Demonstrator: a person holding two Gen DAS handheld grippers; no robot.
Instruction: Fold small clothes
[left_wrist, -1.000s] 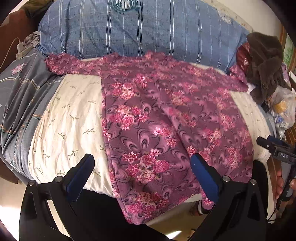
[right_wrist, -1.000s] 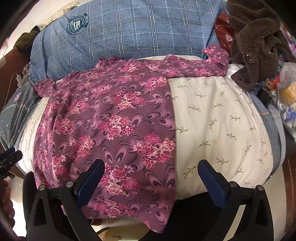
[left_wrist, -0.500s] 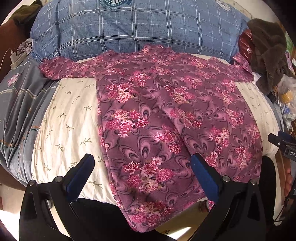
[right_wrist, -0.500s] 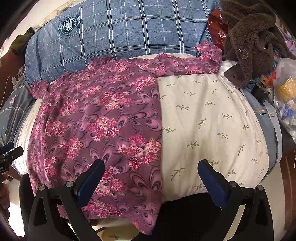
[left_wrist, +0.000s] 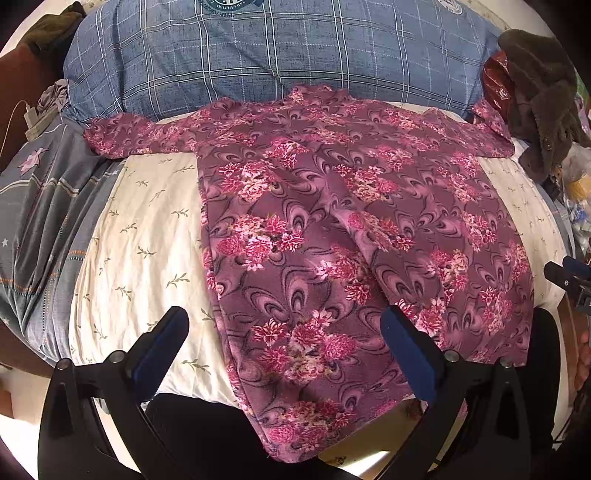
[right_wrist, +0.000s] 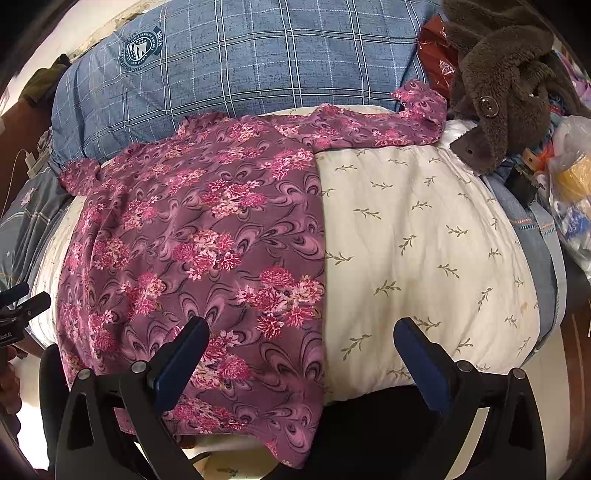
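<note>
On one cream quilt (left_wrist: 140, 236) lies one floral garment (left_wrist: 332, 229), apparently unfolded.

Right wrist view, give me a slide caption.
Open right tongs hover over a floral top spread flat on the cream bedsheet.

Shirt (left_wrist: 332, 236): soft matt cloth, purple floral print, faintly brushed. Quilt (right_wrist: 424, 240): cream cotton, matt, lightly creased, sprig print. Pillow (left_wrist: 277, 55): blue checked woven cloth. Toy (right_wrist: 506, 74): brown fuzzy plush, glossy button. Left tool (left_wrist: 284, 332), right tool (right_wrist: 301, 339): matt black plastic, blue pads, metal screws
</note>
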